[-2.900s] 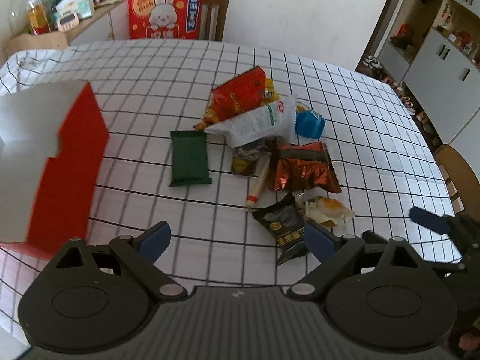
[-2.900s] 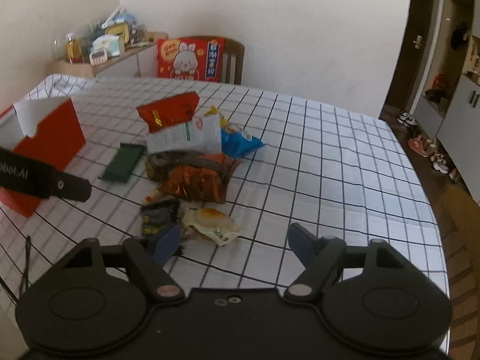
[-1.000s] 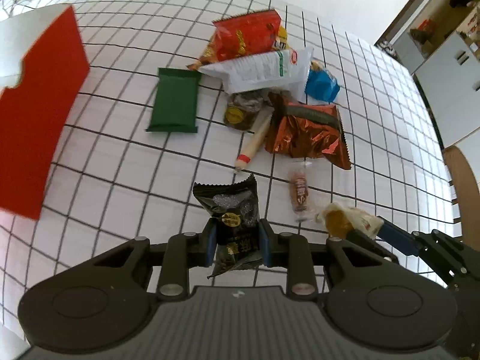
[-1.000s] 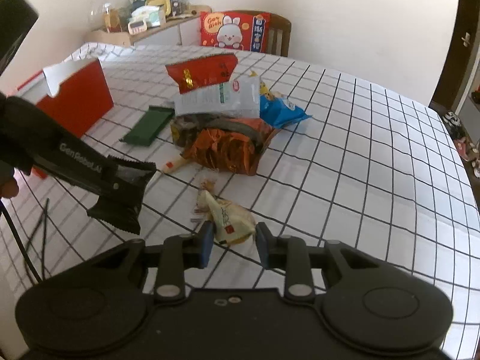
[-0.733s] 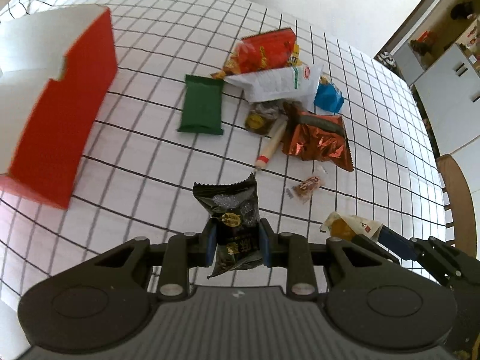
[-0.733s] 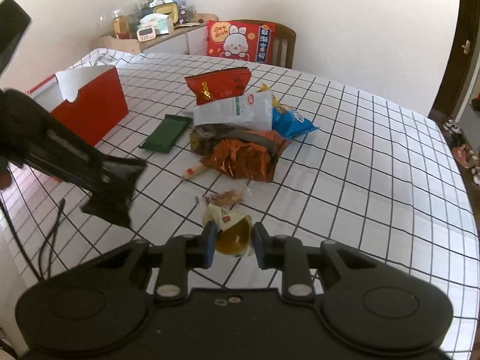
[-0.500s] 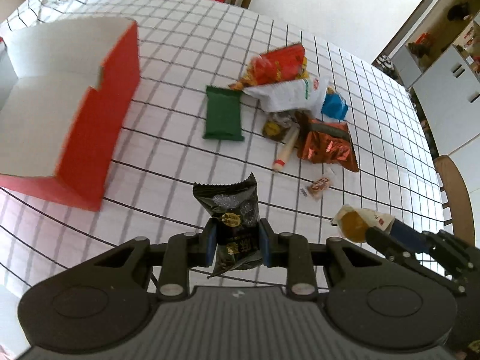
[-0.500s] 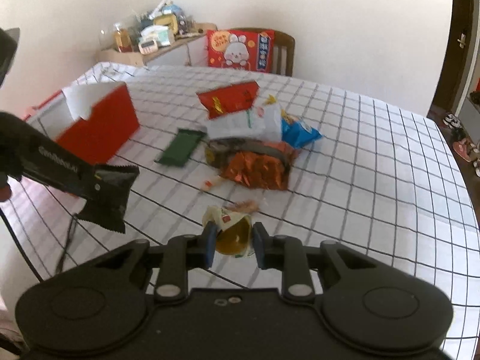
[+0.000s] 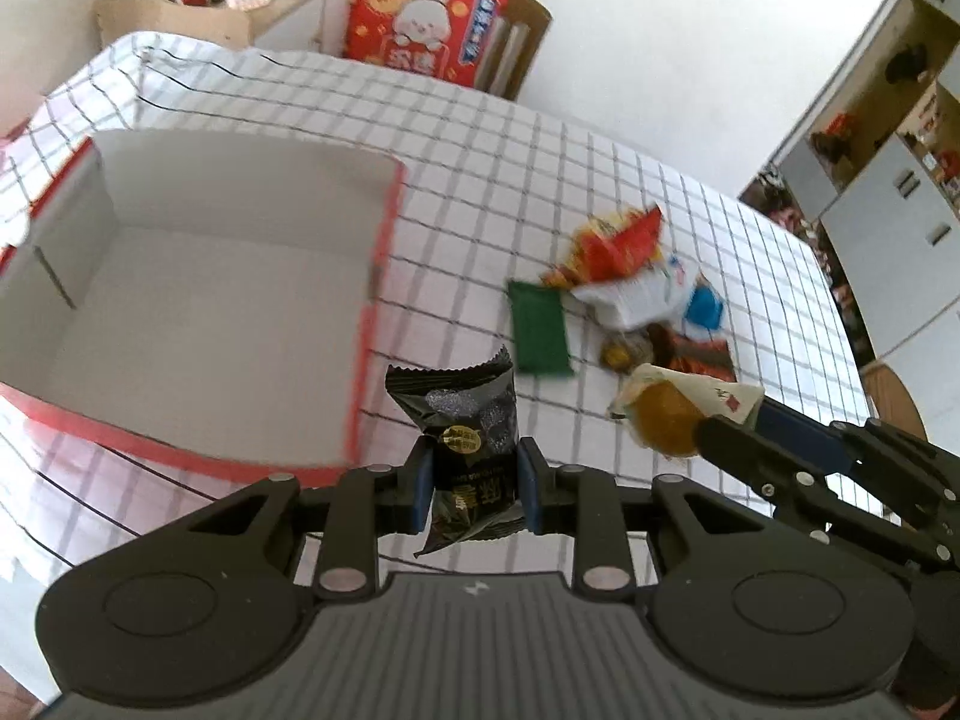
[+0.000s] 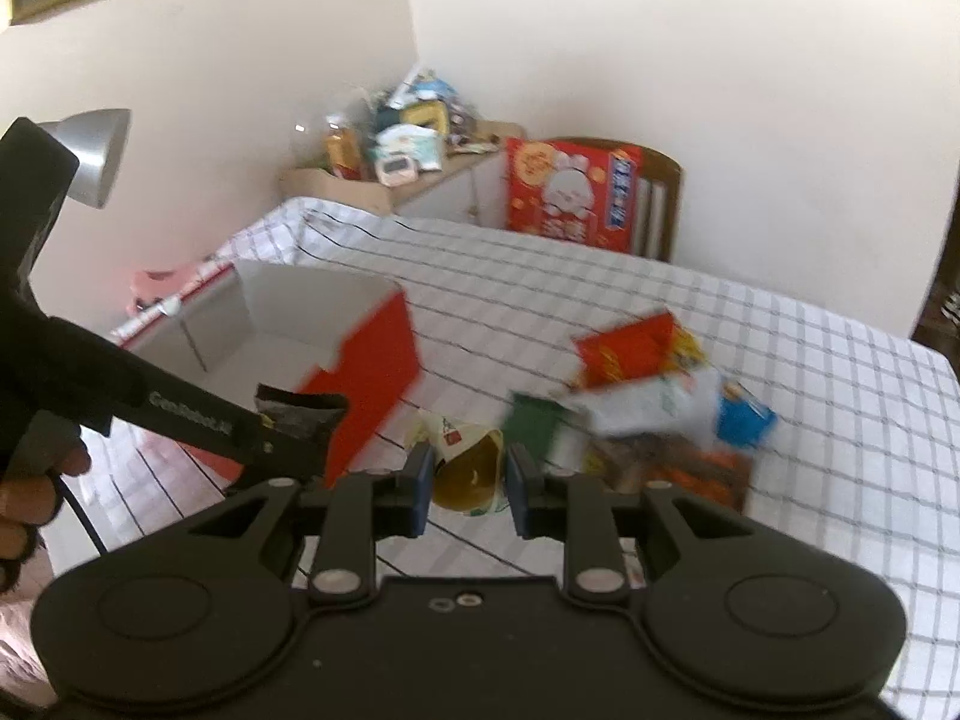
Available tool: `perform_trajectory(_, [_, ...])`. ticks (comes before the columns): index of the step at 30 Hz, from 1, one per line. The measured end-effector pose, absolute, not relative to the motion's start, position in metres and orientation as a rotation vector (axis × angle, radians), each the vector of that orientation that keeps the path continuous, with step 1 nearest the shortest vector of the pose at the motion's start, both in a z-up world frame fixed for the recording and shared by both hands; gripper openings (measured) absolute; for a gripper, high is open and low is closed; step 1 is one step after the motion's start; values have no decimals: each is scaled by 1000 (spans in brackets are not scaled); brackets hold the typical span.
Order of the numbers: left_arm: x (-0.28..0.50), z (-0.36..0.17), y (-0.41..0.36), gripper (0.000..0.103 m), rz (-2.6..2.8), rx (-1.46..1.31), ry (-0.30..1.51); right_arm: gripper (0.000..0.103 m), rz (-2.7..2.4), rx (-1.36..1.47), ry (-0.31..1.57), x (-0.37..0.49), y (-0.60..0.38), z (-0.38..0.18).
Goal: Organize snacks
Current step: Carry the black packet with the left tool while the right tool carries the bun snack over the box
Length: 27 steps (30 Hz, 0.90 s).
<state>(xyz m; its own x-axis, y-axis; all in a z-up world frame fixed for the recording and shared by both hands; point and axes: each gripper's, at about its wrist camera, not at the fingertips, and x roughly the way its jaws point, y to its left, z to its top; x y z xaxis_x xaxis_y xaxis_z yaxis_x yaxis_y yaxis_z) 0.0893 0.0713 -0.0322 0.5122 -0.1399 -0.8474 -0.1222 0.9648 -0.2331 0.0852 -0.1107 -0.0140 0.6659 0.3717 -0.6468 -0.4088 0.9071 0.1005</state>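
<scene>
Snacks are held aloft in both grippers above a round table under a white cloth with a black grid (image 9: pixel 540 168). The left gripper (image 9: pixel 474 489) pinches a glossy black foil snack packet with a gold round label (image 9: pixel 465 426) between its blue-padded fingers, raised just beside the near corner of an open red cardboard box with a white inside (image 9: pixel 198 300). The right gripper (image 10: pixel 467 487) is clamped on a clear wrapper holding a round golden pastry (image 10: pixel 465 468), off the cloth and near the box's red side. The remaining pile lies well apart from the box: a flat dark green bar wrapper (image 9: pixel 539 327), a red crisp bag (image 9: pixel 621 243), a white pouch (image 9: pixel 636 297), a small blue packet (image 9: pixel 705 306) and a copper-orange foil bag (image 9: pixel 699 354).
</scene>
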Motion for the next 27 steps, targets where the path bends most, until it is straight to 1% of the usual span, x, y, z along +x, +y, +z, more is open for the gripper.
perform_trajectory(7, [96,-20,122,28,46,-297,992,24,505,-91,686,107,-50,-5])
perform_trajectory(15, [106,-20,180,28,122,-293,978,24,545,-107,716,129,5,-14])
perform_trajectory(27, [134,-56,251,28,229,-275,1050,24,581,-179,801,160,74,-55])
